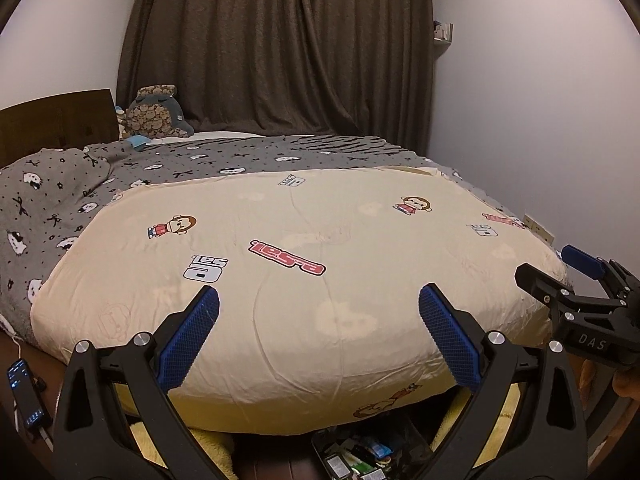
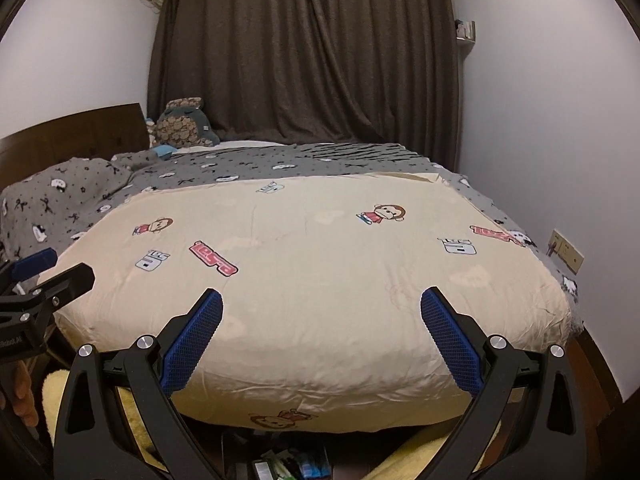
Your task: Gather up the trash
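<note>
My left gripper point(image 1: 319, 300) is open and empty, held above the near end of a bed with a cream cartoon-print duvet point(image 1: 304, 280). My right gripper point(image 2: 321, 302) is open and empty over the same duvet point(image 2: 320, 280). The right gripper also shows at the right edge of the left wrist view point(image 1: 560, 268), and the left gripper shows at the left edge of the right wrist view point(image 2: 52, 268). Below the duvet's near edge lies a dark container with several small packets and wrappers point(image 1: 360, 460), also seen in the right wrist view point(image 2: 288, 468).
A grey patterned sheet point(image 1: 60, 200) covers the far and left bed. A plush toy point(image 1: 156, 114) sits by the wooden headboard point(image 1: 56, 120). Dark curtains point(image 1: 280, 48) hang behind. A phone on a cable point(image 1: 26, 396) lies at lower left. Wall sockets point(image 2: 566, 250) are on the right.
</note>
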